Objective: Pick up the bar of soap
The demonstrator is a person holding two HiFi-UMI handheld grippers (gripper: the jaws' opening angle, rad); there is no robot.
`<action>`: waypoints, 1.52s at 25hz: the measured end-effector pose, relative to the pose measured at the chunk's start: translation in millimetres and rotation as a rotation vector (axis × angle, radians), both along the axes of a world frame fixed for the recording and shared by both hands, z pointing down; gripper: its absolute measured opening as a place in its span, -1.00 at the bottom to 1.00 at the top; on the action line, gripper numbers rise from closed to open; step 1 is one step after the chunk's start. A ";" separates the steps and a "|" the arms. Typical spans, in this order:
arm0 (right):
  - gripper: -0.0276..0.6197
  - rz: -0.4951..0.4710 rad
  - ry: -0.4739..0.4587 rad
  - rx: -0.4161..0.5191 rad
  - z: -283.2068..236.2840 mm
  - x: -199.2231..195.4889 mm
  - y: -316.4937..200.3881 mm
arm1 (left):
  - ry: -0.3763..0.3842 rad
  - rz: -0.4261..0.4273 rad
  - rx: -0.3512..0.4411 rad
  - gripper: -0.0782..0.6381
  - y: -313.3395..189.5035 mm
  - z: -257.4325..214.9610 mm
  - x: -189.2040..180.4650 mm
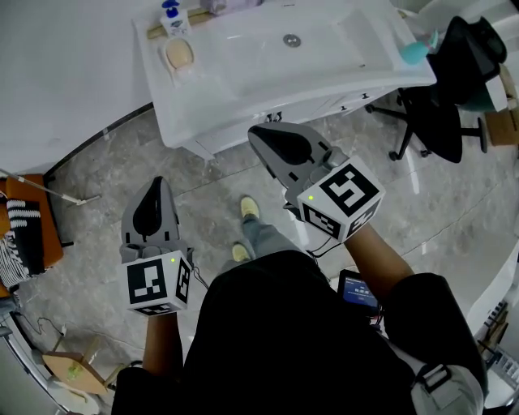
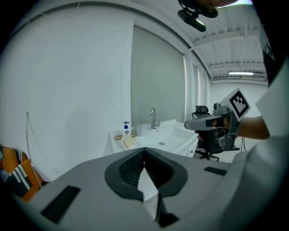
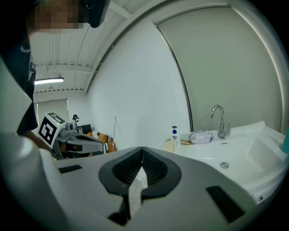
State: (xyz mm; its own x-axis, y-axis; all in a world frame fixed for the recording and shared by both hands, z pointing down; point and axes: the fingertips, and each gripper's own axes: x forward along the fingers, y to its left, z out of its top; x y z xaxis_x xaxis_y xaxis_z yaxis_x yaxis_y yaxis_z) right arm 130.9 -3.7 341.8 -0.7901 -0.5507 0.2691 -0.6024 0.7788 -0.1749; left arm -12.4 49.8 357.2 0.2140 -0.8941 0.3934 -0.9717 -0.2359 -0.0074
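Bar of soap (image 1: 179,54) lay on sink (image 1: 243,61) rim beside pump bottle (image 1: 172,18).
Left tool (image 1: 154,188) and right tool (image 1: 261,136) were both closed, empty, well apart from soap.

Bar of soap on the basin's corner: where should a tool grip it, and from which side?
Probably across its narrow width, from above: the bar of soap is an oval lying flat, and the pump bottle stands close at one end.

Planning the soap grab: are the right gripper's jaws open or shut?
Shut. In its own view, the right gripper has its jaw tips touching, with nothing between them.
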 end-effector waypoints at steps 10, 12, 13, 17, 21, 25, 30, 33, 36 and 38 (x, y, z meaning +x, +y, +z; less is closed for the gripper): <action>-0.89 -0.009 -0.038 0.010 -5.4 6.2 -27.8 | -0.014 0.002 0.019 -0.76 -26.4 -14.6 8.4; -0.89 -0.012 -0.043 0.015 -7.0 5.7 -29.1 | -0.020 -0.001 0.026 -0.76 -27.7 -17.7 7.3; -0.89 -0.015 -0.042 0.018 -7.4 5.0 -28.8 | -0.022 -0.003 0.027 -0.76 -27.6 -18.6 6.2; -0.89 -0.024 -0.044 0.035 -12.8 3.1 -30.2 | -0.029 -0.015 0.043 -0.76 -29.5 -24.1 1.5; -0.89 -0.010 -0.046 0.038 -12.5 1.9 -30.0 | -0.031 -0.009 0.051 -0.76 -32.3 -25.1 -1.9; -0.89 0.003 -0.037 0.041 -11.6 -3.1 -38.1 | -0.017 0.005 0.059 -0.76 -44.4 -23.7 -6.8; -0.89 0.015 -0.012 0.043 -10.2 -14.3 -54.5 | 0.004 0.028 0.064 -0.76 -66.9 -19.5 -15.7; -0.89 0.020 0.002 0.048 -11.2 -24.7 -70.4 | 0.014 0.037 0.065 -0.76 -85.8 -18.6 -25.7; -0.89 0.014 0.019 0.048 -12.0 -34.5 -84.5 | 0.015 0.050 0.069 -0.76 -103.1 -19.7 -32.8; -0.89 0.016 0.028 0.052 -14.2 -38.4 -94.5 | 0.023 0.057 0.072 -0.76 -116.2 -21.6 -36.1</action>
State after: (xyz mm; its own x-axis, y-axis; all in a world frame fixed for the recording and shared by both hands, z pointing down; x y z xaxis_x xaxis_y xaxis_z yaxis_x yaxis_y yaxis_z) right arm 92.5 -98.2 327.6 -0.7735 -0.5771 0.2620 -0.6191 0.7764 -0.1177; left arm -48.5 -66.5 335.6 0.2736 -0.9061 0.3228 -0.9568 -0.2906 -0.0046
